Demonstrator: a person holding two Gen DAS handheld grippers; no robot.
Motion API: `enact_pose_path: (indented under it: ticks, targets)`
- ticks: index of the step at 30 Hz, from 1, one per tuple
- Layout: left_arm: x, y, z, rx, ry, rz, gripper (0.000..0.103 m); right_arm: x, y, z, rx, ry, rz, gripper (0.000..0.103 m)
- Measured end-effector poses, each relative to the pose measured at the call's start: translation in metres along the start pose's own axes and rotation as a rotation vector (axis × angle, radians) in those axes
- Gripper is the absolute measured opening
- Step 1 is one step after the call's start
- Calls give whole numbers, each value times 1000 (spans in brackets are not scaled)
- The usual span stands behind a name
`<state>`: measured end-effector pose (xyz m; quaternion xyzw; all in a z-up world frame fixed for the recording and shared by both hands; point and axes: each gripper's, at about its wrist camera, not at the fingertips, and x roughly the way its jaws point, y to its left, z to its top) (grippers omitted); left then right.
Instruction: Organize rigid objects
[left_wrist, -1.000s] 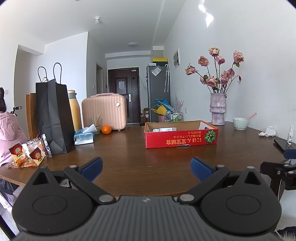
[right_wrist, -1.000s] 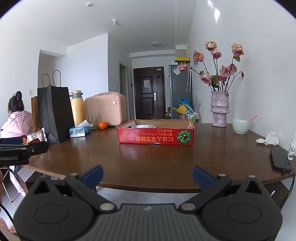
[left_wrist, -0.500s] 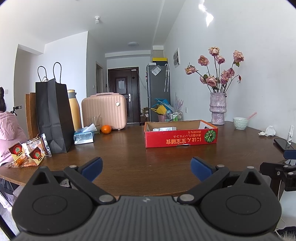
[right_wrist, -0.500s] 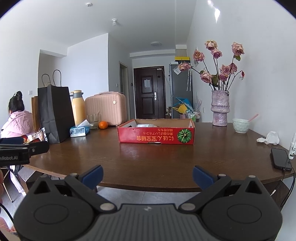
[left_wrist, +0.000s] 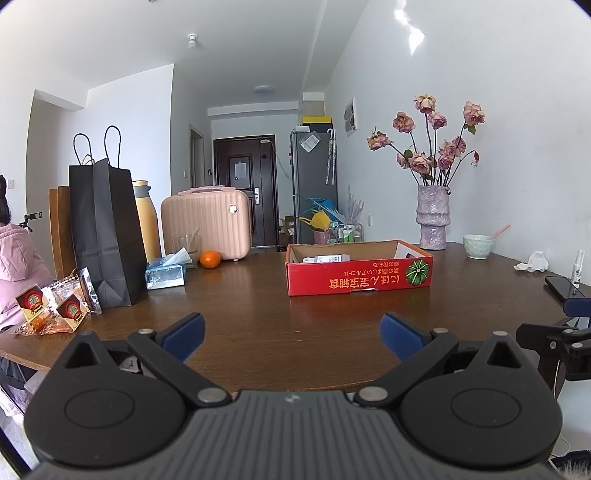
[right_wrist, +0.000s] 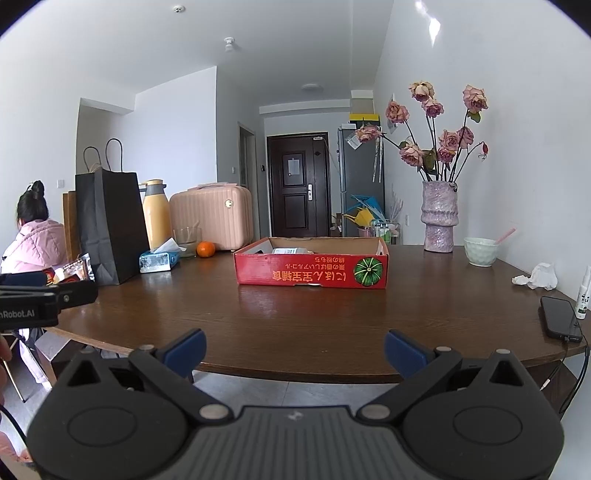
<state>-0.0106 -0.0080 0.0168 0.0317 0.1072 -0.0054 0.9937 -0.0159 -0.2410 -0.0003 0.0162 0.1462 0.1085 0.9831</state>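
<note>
The left gripper (left_wrist: 291, 334) hangs over the table's (left_wrist: 258, 325) near edge, jaws spread wide and holding nothing. The right gripper (right_wrist: 294, 350) sits further back, off the table edge (right_wrist: 295, 373) — also spread, empty. The red box (right_wrist: 312, 275) stands mid-table, well apart from both, with bare wood between. A bag (left_wrist: 105, 236) and tissue pack (left_wrist: 165, 272) sit left; a phone (right_wrist: 560, 322) lies at the right edge.

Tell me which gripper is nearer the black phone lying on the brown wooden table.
Right. The right gripper hangs off the table's near edge, the black phone just ahead to its right. The left gripper sits farther left, with the right gripper's parts between it and the phone.
</note>
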Motion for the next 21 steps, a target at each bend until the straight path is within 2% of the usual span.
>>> enact_pose_path:
  ticks: [21]
  targets:
    - [0,-1,-1,1,0,4,103,1,0,0,7,-2,-4,103]
